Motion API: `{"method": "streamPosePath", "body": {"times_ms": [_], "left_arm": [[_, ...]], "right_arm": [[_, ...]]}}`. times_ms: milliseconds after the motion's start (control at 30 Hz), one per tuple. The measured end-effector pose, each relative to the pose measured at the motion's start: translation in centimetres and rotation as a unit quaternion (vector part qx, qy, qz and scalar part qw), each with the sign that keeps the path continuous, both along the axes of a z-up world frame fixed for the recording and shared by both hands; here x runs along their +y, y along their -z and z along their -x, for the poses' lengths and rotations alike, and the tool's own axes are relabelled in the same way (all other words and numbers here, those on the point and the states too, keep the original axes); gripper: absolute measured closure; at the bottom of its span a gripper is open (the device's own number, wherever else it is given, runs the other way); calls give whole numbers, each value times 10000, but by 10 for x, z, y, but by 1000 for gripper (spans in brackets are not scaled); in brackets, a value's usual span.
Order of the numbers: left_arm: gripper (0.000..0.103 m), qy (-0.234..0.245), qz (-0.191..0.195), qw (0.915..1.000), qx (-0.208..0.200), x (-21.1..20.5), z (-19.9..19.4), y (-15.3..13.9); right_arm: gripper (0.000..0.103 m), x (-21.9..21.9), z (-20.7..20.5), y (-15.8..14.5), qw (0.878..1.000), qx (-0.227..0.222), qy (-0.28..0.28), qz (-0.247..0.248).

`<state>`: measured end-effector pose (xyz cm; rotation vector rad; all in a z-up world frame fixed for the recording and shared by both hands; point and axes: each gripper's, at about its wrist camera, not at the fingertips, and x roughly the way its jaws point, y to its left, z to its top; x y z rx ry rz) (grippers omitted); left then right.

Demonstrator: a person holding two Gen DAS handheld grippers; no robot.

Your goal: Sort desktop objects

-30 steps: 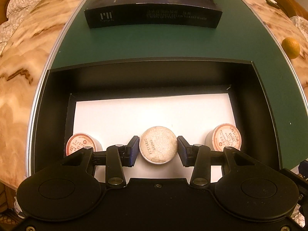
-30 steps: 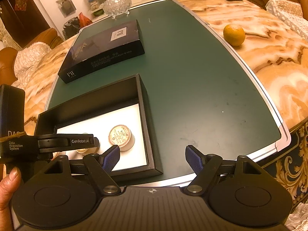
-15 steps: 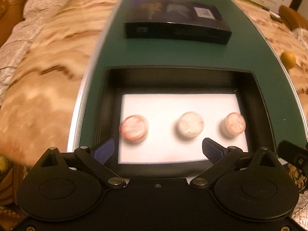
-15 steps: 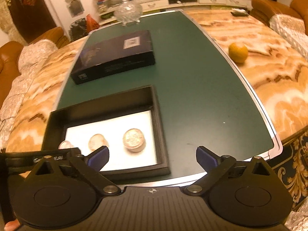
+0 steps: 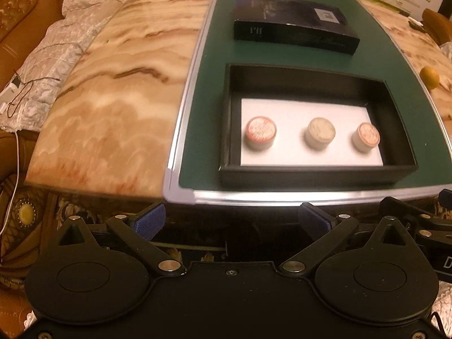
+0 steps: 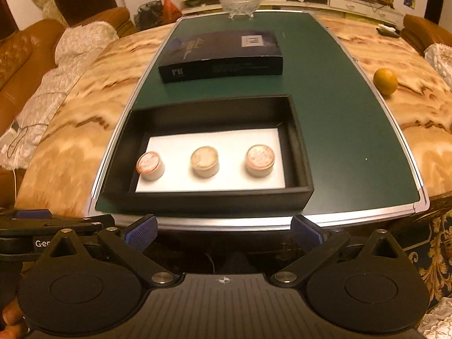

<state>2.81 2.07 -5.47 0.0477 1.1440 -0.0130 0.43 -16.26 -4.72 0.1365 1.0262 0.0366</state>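
Around the work area we see a closed dark box (image 6: 221, 56) at the far side of the green mat (image 6: 339, 130), a glass bowl (image 6: 239, 0) beyond it, and one orange (image 6: 385, 81) off on the marble table (image 6: 84, 118). Nothing sits between our grippers and the open black box (image 6: 299, 141). Inside it, on white lining, three small cups stand in a row, apart: left cup (image 6: 150, 166), middle cup (image 6: 204, 161), right cup (image 6: 260, 160). Left gripper (image 5: 233, 221) and right gripper (image 6: 223, 233) are both spread wide, empty, hovering off the table's near edge.

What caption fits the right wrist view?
Open right gripper facing black box holding three round containers.
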Motion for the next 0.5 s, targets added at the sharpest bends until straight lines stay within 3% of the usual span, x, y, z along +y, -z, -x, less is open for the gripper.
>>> {"method": "streamPosePath", "body": {"times_ms": [500], "left_arm": [[1,44,23,10000,-20,15,32,-1]], "right_arm": [[0,19,28,-2,9999,35,-39,144]]}}
